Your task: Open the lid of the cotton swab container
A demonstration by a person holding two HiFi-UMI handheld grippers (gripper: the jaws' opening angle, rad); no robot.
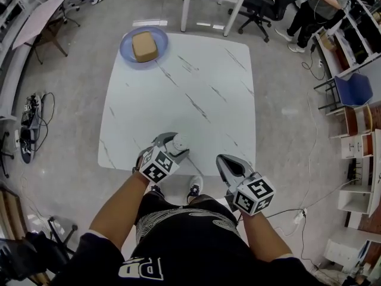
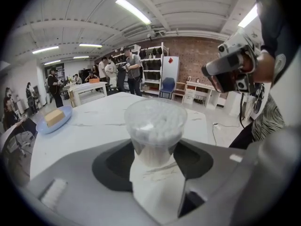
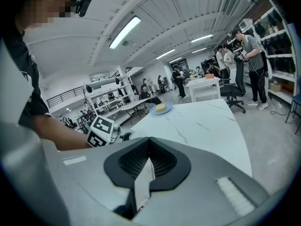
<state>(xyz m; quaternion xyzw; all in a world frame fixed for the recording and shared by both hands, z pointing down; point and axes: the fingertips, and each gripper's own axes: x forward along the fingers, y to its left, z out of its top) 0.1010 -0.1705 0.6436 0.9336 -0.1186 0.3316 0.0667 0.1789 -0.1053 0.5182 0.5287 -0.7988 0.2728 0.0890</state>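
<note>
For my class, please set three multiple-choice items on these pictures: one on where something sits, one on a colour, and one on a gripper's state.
1. Where on the table is the plate?
A. far left corner
B. near right corner
C. centre

2. What colour is the plate?
A. red
B. green
C. blue

3. How do the jaws of the right gripper stand?
A. wide apart
B. together, with nothing between them
C. closed on the plate

Answers:
1. A, since the head view shows the plate at the table's far left corner.
2. C, since its rim is blue around a tan block.
3. B, since the right gripper view shows the jaws meeting with nothing between them.
</note>
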